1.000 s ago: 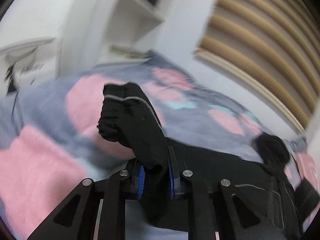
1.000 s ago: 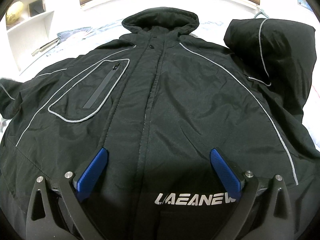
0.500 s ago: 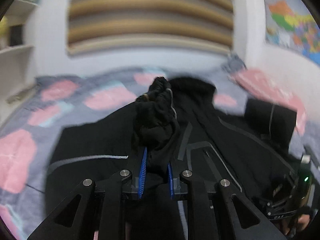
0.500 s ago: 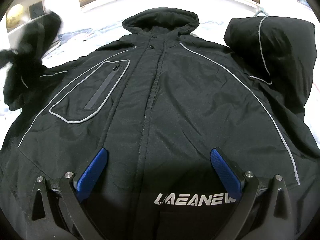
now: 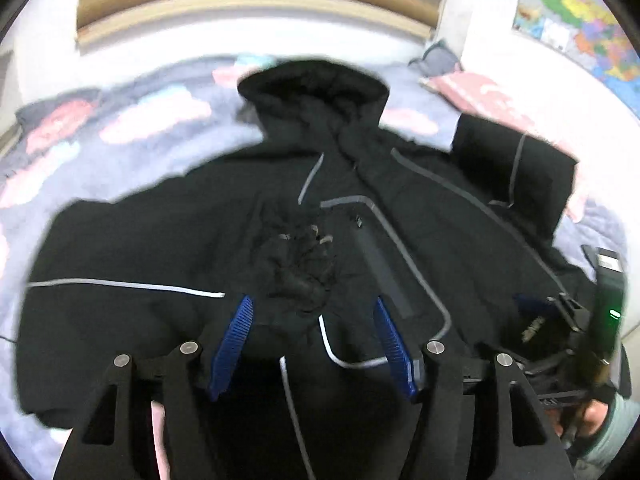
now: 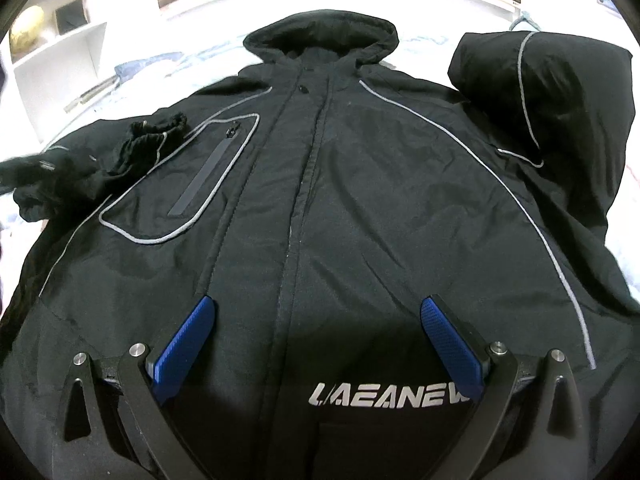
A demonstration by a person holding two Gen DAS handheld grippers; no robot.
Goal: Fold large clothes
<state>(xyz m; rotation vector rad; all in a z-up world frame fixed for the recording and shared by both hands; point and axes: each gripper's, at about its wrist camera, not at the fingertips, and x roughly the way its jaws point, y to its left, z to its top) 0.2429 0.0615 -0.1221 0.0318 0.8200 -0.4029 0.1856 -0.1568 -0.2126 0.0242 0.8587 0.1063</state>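
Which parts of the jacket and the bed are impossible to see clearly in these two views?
- Jacket hem: both views, cut off by the bottom edge behind the gripper frames.
- Sleeve cuff: left wrist view, motion blur hides its folds.
- Bed cover: right wrist view, washed out by glare.

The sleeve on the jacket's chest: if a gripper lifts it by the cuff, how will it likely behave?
The sleeve would probably sag: it lies crumpled on the jacket, holding no shape. Its puffy bulk suggests padding, so likely light for its size. The smooth-looking shell may slip, so the gathered cuff seems the surer hold. The left gripper, jaws just opened, is clear of it.
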